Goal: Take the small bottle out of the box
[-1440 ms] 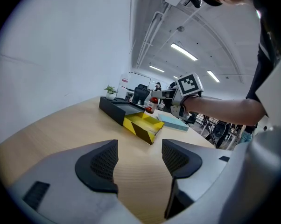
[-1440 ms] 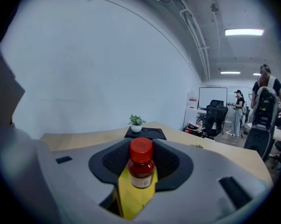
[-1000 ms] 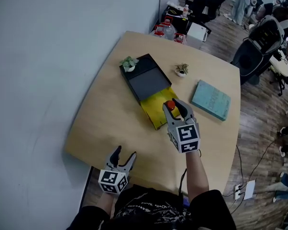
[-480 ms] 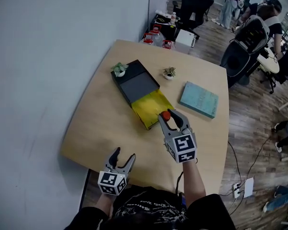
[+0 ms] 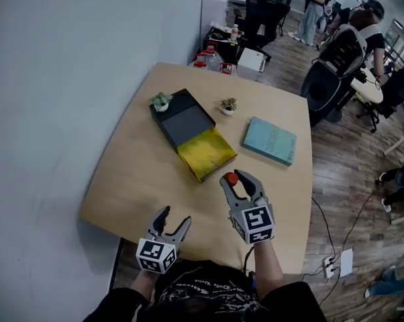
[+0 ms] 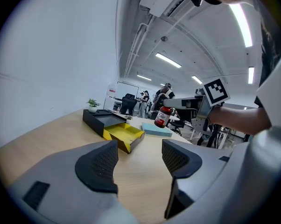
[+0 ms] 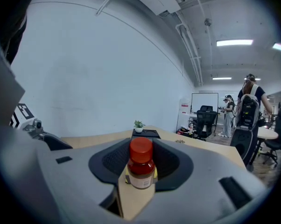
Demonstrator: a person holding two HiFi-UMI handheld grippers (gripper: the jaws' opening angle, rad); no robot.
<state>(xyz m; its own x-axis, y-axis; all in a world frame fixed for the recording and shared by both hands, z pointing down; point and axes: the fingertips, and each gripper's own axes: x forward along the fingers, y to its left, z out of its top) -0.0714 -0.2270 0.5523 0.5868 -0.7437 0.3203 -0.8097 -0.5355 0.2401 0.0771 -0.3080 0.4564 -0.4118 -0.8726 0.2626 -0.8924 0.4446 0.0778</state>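
The small bottle point(image 7: 141, 168), dark glass with a red cap and a pale label, stands upright between the pads of my right gripper point(image 5: 239, 180), which is shut on it. In the head view its red cap point(image 5: 232, 178) shows between the fingers, above the bare table on the near side of the box. The left gripper view shows the bottle point(image 6: 162, 117) held in the air. The box point(image 5: 190, 131) is black with a yellow open tray point(image 5: 205, 152) facing me. My left gripper point(image 5: 171, 220) stands open and empty at the table's near edge.
A teal book point(image 5: 270, 140) lies right of the box. A small potted plant point(image 5: 161, 100) sits on the box's far corner, another point(image 5: 227, 105) stands behind it. The round wooden table point(image 5: 128, 180) ends near my body. Office chairs and people are at the far right.
My right gripper has drawn back toward me with the bottle, from over the yellow tray to over the bare table. The left gripper has stayed at the table's near edge.
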